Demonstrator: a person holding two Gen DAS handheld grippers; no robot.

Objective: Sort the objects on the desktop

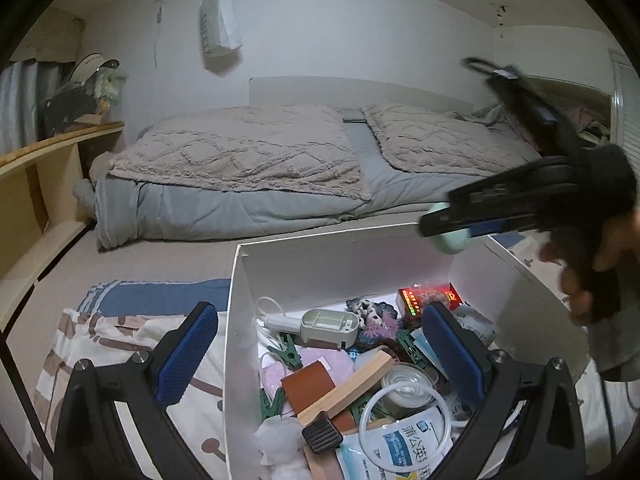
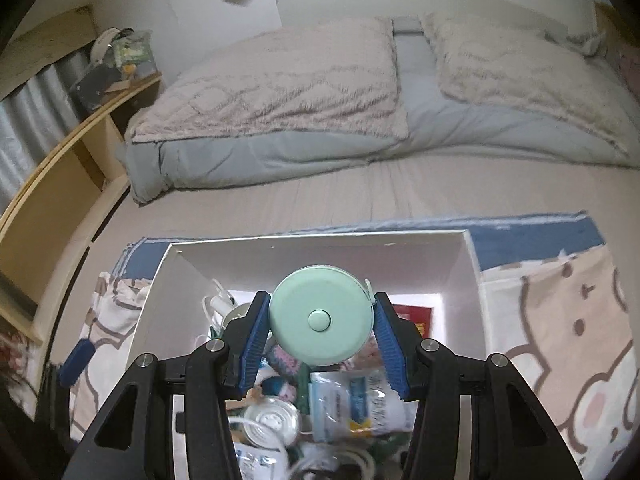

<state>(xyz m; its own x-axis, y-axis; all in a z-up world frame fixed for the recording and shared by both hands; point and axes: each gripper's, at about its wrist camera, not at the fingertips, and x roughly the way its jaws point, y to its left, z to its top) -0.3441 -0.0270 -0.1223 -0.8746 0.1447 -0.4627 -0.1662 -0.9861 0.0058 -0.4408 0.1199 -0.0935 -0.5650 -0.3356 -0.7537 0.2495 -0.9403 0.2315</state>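
The right gripper (image 2: 320,332) clamps a mint-green round tape measure (image 2: 320,316) above the white box (image 2: 476,280), hiding much of its clutter. The left gripper (image 1: 320,360) straddles the box's left wall, jaws apart and empty. A sachet (image 1: 408,440) near the box's front edge carries Chinese print, partly cut off.

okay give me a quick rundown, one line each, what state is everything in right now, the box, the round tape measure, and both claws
White box: open, cluttered with items.
Mint tape measure: held above the box, tape retracted.
Right claw: shut on the tape measure.
Left claw: open, empty, straddling the box's wall.
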